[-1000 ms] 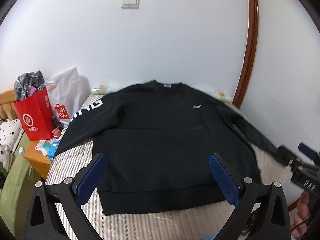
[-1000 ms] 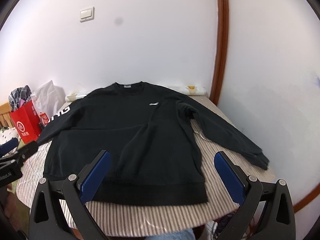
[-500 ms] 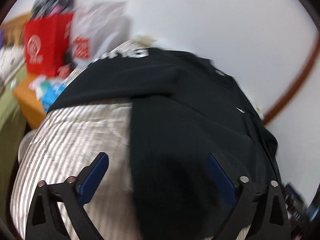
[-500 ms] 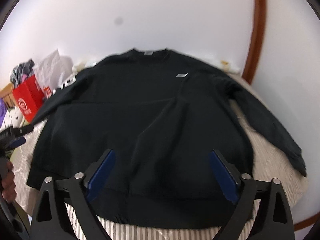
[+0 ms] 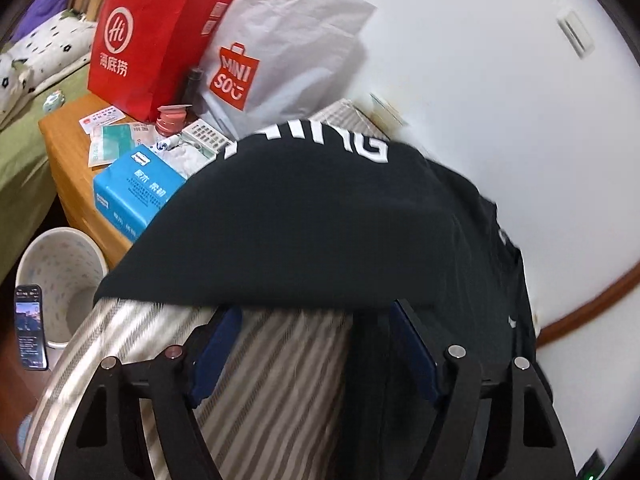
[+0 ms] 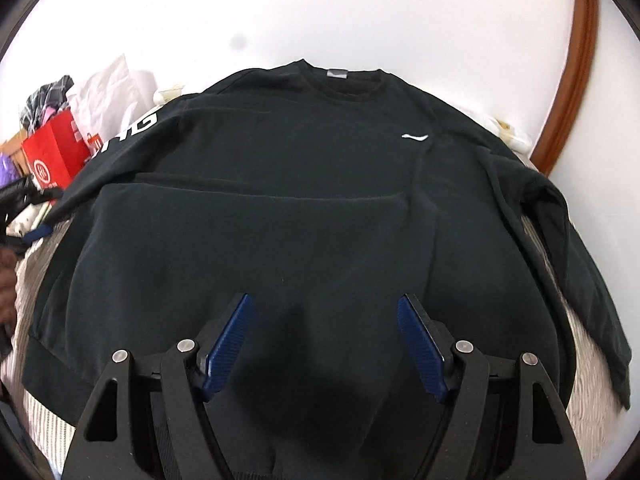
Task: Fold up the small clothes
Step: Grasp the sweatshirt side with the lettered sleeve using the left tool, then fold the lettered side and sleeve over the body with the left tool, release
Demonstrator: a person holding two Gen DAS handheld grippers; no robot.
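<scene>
A black sweatshirt (image 6: pixel 304 200) is lying spread out, front up, on a bench covered with a striped cloth (image 5: pixel 256 360), its collar toward the white wall and its hem toward the cameras. The sleeve with white lettering (image 5: pixel 320 140) is stretching out toward a wooden side table (image 5: pixel 68 160); the other sleeve (image 6: pixel 560 248) is trailing down the opposite side of the cloth.

The left hand-held gripper (image 5: pixel 316 316) is pointing down at the near edge of the lettered sleeve, and its jaws are closing. The blue pads (image 5: pixel 216 352) are standing apart over the striped cloth, with the sleeve's edge just at their tips and not yet pinched.

The right hand-held gripper (image 6: pixel 324 308) is hovering low over the lower middle of the sweatshirt's body. Its jaws are closing too, with the blue pads (image 6: pixel 228 344) apart on either side of flat black fabric, nothing clamped between them.

On the side table a red paper bag (image 5: pixel 156 36), a white shopping bag (image 5: pixel 280 52) and a blue tissue pack (image 5: pixel 132 192) are crowding together. A pale bin (image 5: pixel 60 268) is sitting below the table, with a phone (image 5: pixel 29 326) at its near side.
</scene>
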